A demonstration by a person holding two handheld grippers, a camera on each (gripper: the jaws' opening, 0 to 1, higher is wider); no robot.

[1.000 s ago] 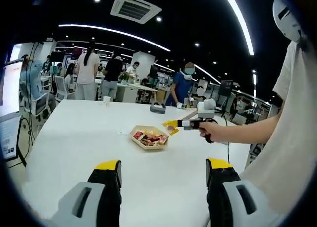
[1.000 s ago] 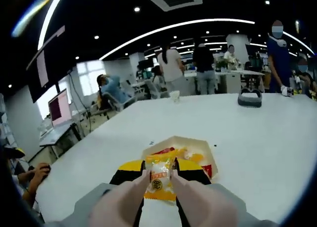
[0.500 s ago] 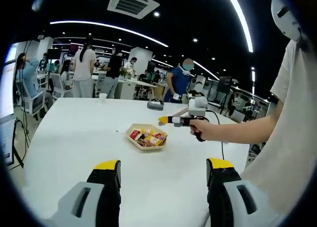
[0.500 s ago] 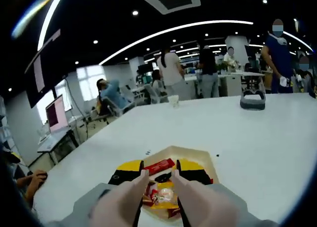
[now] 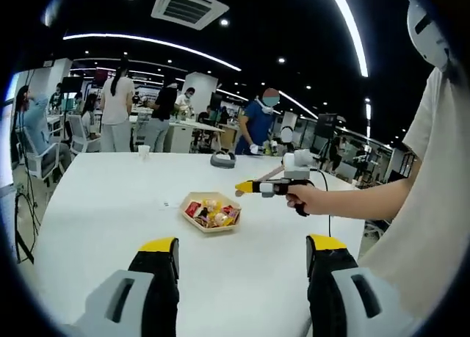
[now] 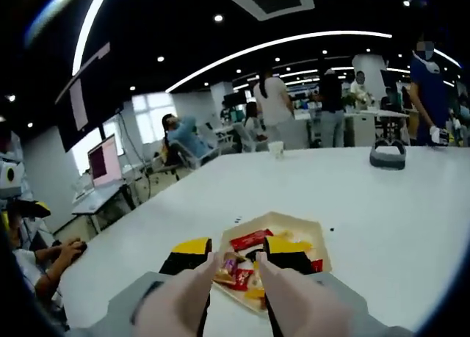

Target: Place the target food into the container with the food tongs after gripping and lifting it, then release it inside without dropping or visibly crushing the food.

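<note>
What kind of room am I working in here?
Most likely an open-plan office or lab: a long white table, desks with a monitor behind it, people standing around, and strip lights on a dark ceiling.

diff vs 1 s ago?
The right gripper let go of the yellow snack packet it held a second ago; its tongs now stand open and empty above the container. The left gripper stayed open and idle; the container stayed put on the white table.

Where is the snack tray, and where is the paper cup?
snack tray [image 5: 211, 211], left gripper view, on its front rim.
paper cup [image 6: 276, 150], right gripper view, on its side.
</note>
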